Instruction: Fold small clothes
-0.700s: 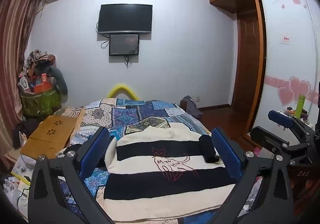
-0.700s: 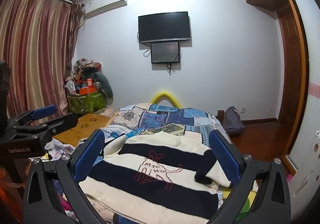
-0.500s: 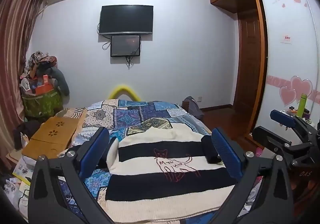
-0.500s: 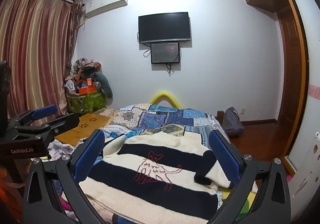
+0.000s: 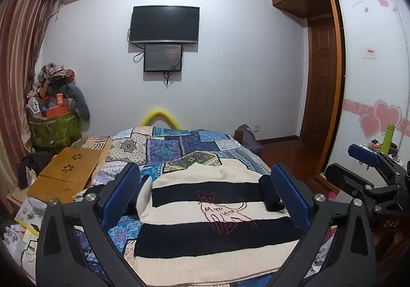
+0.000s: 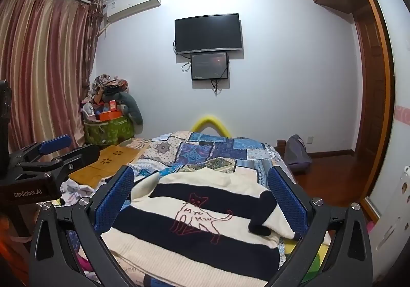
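A cream and navy striped sweater with a red cat outline lies flat on the patchwork bedspread, sleeves folded in at both sides. It also shows in the right wrist view. My left gripper is open and empty, held above the sweater's near half. My right gripper is open and empty, also above it. Each gripper shows at the edge of the other's view: the right gripper and the left gripper.
A wooden lap table lies on the bed's left side. A heaped green basket stands in the left corner by the curtain. A wardrobe and a door are on the right. A TV hangs on the far wall.
Both grippers have risen or tilted up very slightly; the sweater sits a little lower in view. Nothing was grasped or released.
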Motion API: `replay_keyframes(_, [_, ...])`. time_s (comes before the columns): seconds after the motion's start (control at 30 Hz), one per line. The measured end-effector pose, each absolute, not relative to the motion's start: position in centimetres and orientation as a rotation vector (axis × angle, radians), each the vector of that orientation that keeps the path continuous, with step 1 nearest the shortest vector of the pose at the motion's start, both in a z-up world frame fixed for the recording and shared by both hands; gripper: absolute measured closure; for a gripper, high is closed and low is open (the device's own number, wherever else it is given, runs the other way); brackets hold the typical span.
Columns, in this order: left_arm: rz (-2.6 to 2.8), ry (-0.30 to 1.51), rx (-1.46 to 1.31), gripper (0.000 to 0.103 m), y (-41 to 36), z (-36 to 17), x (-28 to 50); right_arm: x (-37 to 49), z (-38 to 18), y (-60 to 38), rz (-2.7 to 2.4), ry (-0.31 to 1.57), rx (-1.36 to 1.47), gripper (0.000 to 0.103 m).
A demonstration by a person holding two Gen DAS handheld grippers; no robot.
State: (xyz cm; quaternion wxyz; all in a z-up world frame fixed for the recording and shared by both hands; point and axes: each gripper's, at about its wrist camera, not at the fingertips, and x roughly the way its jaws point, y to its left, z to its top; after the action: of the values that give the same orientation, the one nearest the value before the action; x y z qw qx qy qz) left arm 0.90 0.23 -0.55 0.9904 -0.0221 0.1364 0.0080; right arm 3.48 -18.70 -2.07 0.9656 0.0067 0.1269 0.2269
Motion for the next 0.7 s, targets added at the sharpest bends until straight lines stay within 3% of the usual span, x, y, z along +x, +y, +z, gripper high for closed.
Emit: replay_keyframes(0.7, [0.031, 0.27, -0.037, 0.0, 0.07, -0.82, 1.24, 3.58, -1.85, -19.02, 0.45, 0.268, 0.037, 0.0])
